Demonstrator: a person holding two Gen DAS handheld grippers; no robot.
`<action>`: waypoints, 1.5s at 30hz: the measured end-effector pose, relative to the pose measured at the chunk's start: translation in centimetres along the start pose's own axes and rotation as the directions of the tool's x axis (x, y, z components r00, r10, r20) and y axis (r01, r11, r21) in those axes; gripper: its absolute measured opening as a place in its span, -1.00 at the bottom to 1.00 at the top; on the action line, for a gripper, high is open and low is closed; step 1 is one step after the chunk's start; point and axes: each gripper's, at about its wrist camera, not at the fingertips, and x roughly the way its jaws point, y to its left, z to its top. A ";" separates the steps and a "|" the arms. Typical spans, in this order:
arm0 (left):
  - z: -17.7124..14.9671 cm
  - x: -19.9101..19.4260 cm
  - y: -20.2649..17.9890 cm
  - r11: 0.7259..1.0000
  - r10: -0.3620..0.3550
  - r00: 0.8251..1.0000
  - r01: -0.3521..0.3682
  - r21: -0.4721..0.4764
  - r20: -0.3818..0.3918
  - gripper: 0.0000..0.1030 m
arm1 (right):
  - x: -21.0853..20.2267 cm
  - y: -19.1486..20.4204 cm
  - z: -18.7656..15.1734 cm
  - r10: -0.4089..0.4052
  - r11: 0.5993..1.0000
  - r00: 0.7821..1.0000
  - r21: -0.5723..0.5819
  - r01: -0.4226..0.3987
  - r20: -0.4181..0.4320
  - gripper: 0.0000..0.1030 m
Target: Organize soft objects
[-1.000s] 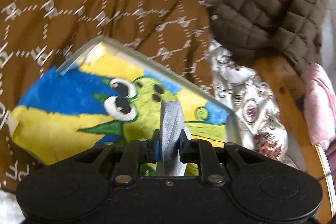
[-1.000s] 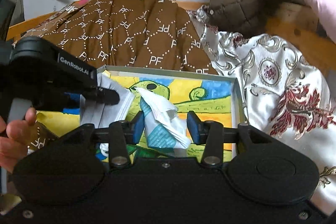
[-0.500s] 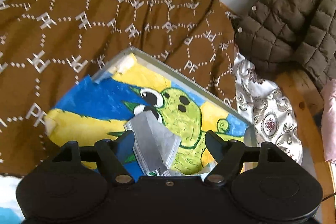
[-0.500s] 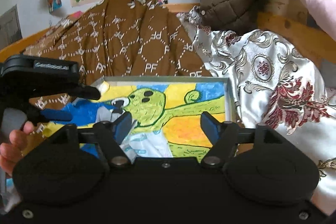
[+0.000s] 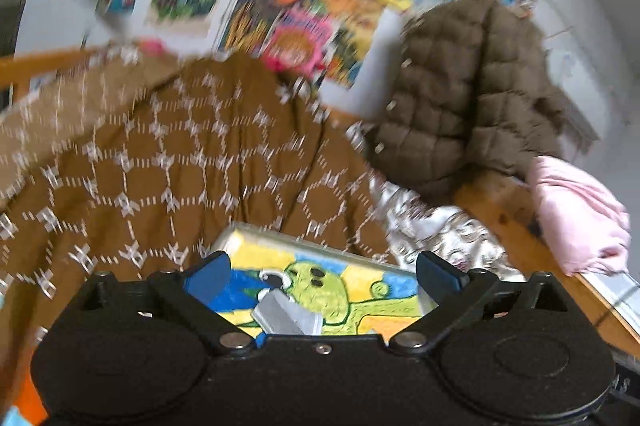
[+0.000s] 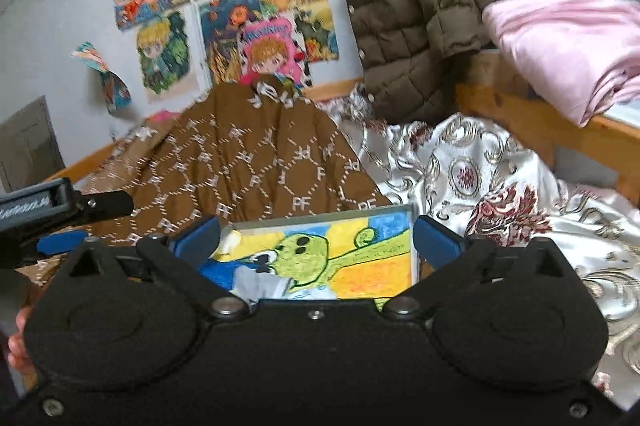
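Both claws wide open above the tray, holding nothing.

Left claw (image 5: 322,276) gapes, empty; the grey mask (image 5: 288,314) lies in the tray (image 5: 320,254) just beneath it. Right claw (image 6: 316,238) is spread wide too, with the white-blue cloth (image 6: 276,286) lying on the tray's near-left part. Brown quilt (image 6: 248,162) lies beyond.

Each view looks forward along its own gripper fingers, from low over the bed toward the far wall. The left wrist view sits near the tray (image 5: 320,252), angled slightly right, and is motion-blurred. The right wrist view sits to its right, equally near, with the left gripper (image 6: 72,222) at its left edge. Both share the tray, brown quilt (image 5: 180,178), quilted jacket (image 6: 412,10) and wall posters (image 6: 248,6).
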 end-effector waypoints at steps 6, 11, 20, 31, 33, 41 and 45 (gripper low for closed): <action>-1.2 -7.3 -0.8 0.997 -0.042 0.997 0.037 0.071 0.072 0.98 | -7.2 1.4 -0.7 0.025 0.999 0.994 -0.036 -0.022 0.106 0.99; -2.5 -12.3 -0.7 0.994 -0.066 0.994 0.057 0.096 0.090 0.98 | -12.7 2.8 -2.4 0.033 0.995 0.984 -0.100 -0.016 0.173 0.99; -5.0 -19.2 1.8 0.986 -0.049 0.997 0.038 0.164 0.064 0.98 | -18.6 4.5 -5.9 0.023 0.988 0.987 -0.156 0.002 0.160 0.99; -8.4 -22.5 6.7 0.985 0.046 0.990 -0.023 0.169 -0.133 0.98 | -21.6 7.1 -8.9 -0.018 0.979 1.000 -0.205 0.021 0.020 0.99; -8.9 -22.3 7.2 0.985 0.062 0.983 -0.033 0.167 -0.175 0.98 | -22.0 7.6 -9.6 -0.025 0.977 1.000 -0.213 0.024 -0.001 0.99; -10.6 -20.4 6.7 0.969 0.104 0.948 -0.029 0.245 -0.301 0.98 | -21.4 10.0 -10.8 -0.086 0.950 0.993 -0.306 0.056 -0.084 0.99; -10.9 -19.9 6.5 0.968 0.113 0.941 -0.032 0.249 -0.320 0.98 | -20.7 10.6 -11.4 -0.104 0.945 0.987 -0.323 0.059 -0.123 0.99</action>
